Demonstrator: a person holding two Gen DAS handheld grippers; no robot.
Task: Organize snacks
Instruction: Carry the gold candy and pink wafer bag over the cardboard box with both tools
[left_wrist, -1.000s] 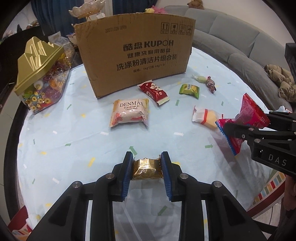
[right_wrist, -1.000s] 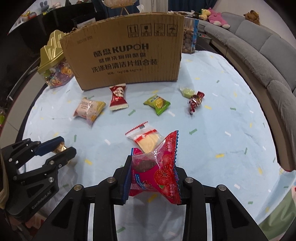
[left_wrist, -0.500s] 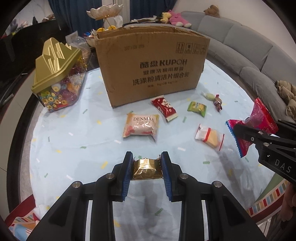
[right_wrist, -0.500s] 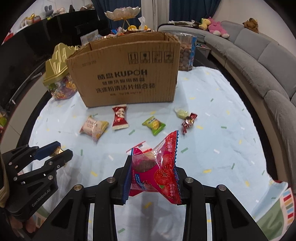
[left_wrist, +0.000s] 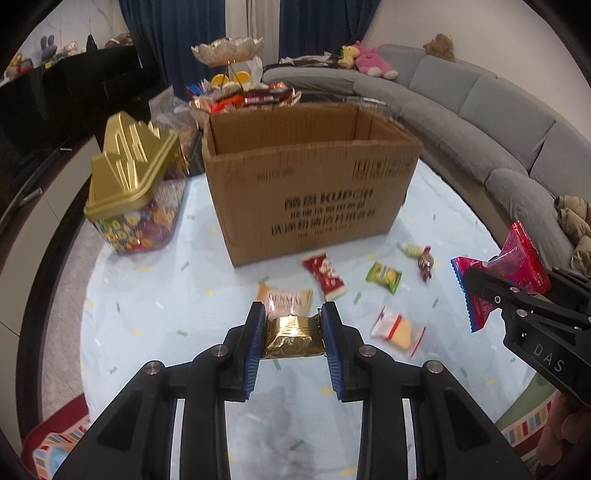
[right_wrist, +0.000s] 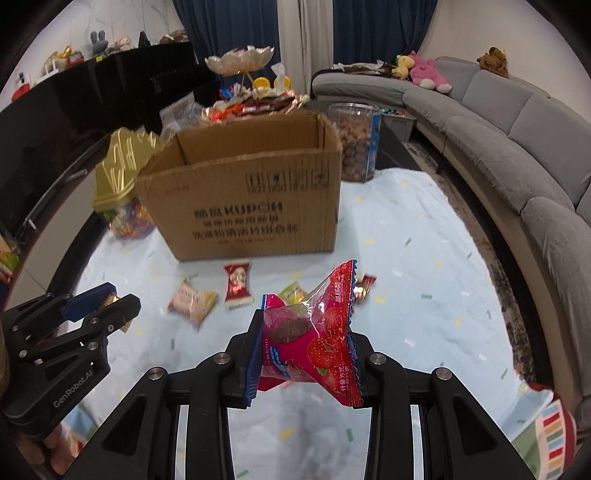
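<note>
Left gripper (left_wrist: 293, 336) fingers pinch a gold foil-wrapped snack (left_wrist: 293, 338); right gripper (right_wrist: 304, 345) fingers pinch a red plastic snack packet (right_wrist: 314, 336), both near the open brown cardboard box (left_wrist: 314, 199).

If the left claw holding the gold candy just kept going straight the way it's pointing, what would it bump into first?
Probably the DENMAS packet, lying on the tablecloth just past the gold candy in the left gripper. If its line passes above that, the front wall of the cardboard box comes next. Depth is hard to judge.

Black claws (left_wrist: 293, 343) with blue ribbed pads (left_wrist: 255, 350), silver screws, white "DAS" and "GenRobot.AI" lettering.
</note>
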